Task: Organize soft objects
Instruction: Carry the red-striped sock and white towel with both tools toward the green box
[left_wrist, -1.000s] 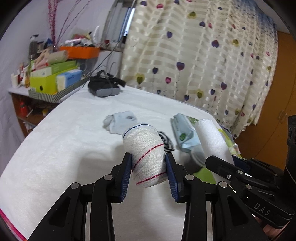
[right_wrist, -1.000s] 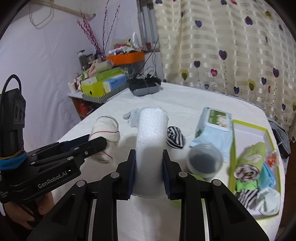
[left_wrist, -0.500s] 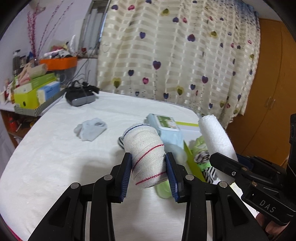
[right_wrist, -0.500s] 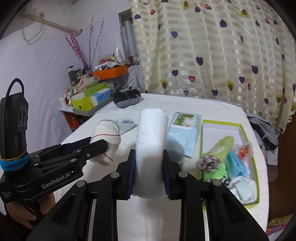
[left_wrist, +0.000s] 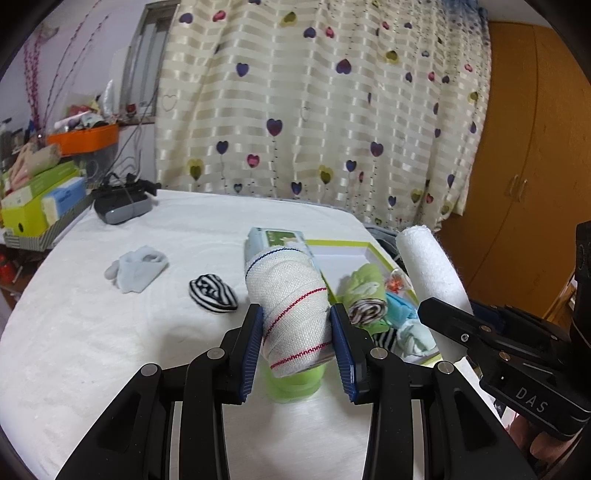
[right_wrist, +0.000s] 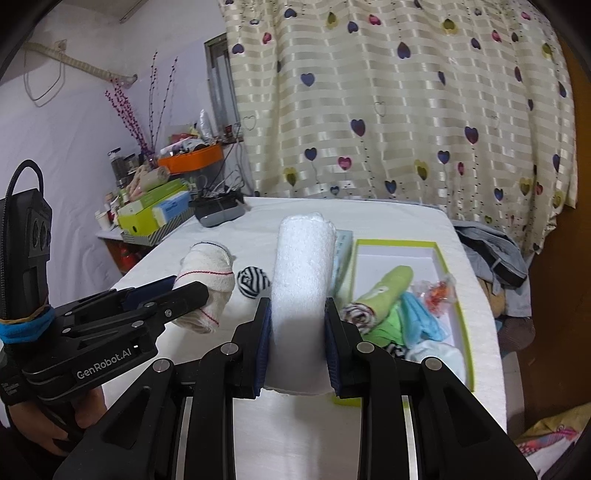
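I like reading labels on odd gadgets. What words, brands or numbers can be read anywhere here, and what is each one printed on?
"GenRobot.AI": on the black side of the left gripper, seen from the right wrist camera.
"DAS": on the black side of the right gripper, seen from the left wrist camera.
Print on the wipes pack: too small to read.
Print on the green and blue boxes by the wall: too blurred to read.

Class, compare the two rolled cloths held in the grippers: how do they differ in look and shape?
The cloth roll in the left gripper is woven, off-white, with red and blue stitched lines; the towel roll in the right gripper is plain white and fluffy. The striped roll looks stubbier, the white towel longer. Both are rolled and clamped between blue pads.
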